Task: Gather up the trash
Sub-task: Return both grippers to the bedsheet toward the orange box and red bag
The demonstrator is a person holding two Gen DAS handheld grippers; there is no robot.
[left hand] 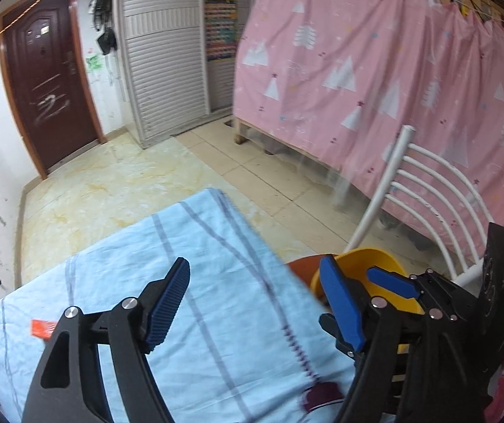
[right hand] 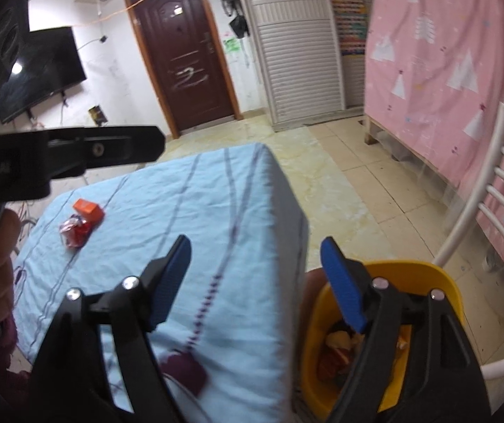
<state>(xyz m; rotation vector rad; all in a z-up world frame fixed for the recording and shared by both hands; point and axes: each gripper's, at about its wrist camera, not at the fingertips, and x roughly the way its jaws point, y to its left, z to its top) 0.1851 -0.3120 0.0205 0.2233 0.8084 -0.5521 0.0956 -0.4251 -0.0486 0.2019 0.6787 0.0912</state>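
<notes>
A small orange box [right hand: 89, 210] and a crumpled red and clear wrapper [right hand: 74, 231] lie on the light blue cloth-covered table [right hand: 195, 204] at its far left. The orange box also shows in the left wrist view [left hand: 42, 328] by the left finger. A yellow bin [right hand: 385, 338] with trash inside stands to the right of the table; it also shows in the left wrist view [left hand: 368, 264]. My left gripper [left hand: 255, 303] is open and empty above the table. My right gripper [right hand: 257, 282] is open and empty over the table's right edge, with its right finger over the bin.
A white metal chair [right hand: 491, 218] stands to the right of the bin. A pink curtain [left hand: 375, 70] hangs behind it. A dark door [right hand: 185, 53], a white slatted cabinet [right hand: 297, 53] and a wall television [right hand: 40, 70] are at the back. Tiled floor [right hand: 357, 190] lies beyond the table.
</notes>
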